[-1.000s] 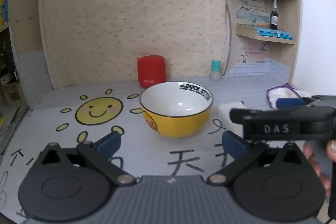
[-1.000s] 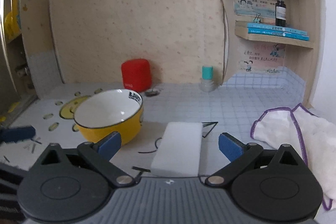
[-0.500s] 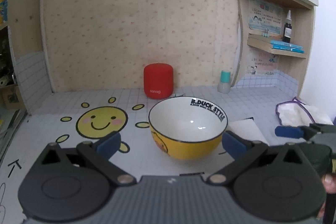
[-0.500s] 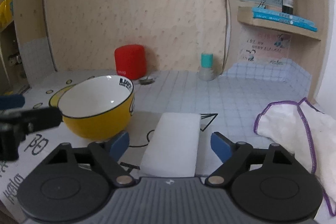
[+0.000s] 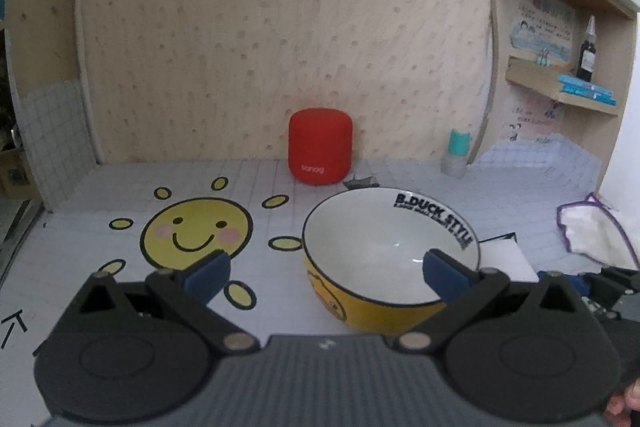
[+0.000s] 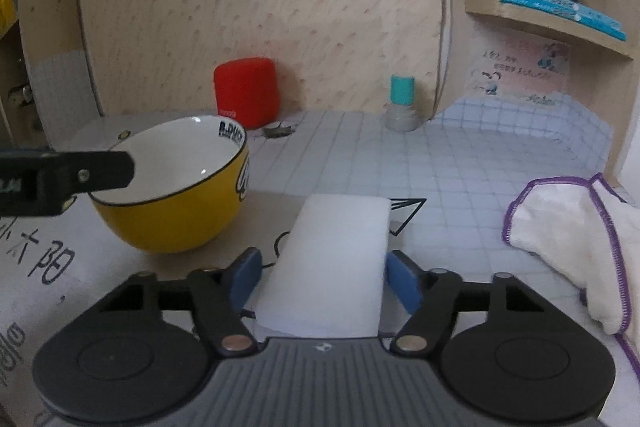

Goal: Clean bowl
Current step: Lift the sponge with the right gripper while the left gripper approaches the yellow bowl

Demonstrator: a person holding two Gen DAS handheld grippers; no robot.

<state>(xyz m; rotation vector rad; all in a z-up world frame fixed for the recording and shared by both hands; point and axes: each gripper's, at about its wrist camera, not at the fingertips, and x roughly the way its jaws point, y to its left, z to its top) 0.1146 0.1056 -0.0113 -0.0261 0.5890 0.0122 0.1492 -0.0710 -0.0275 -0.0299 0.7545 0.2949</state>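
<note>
Sliding in from the bowl's left, the left gripper [image 5: 324, 269] now has its right pad over the yellow bowl [image 5: 390, 259], jaws spread wide and holding nothing. That bowl, on the sun-printed mat [image 5: 120, 247], looks empty, its white inside bare. From the right wrist, the right gripper [image 6: 322, 279] has sunk around the white sponge [image 6: 332, 259] just beside the bowl [image 6: 172, 187]; its jaws have just been closing, the right pad at the sponge's edge, the left a hair off. Best to clamp squarely at mid-block before lifting, while the left steadies the rim.
</note>
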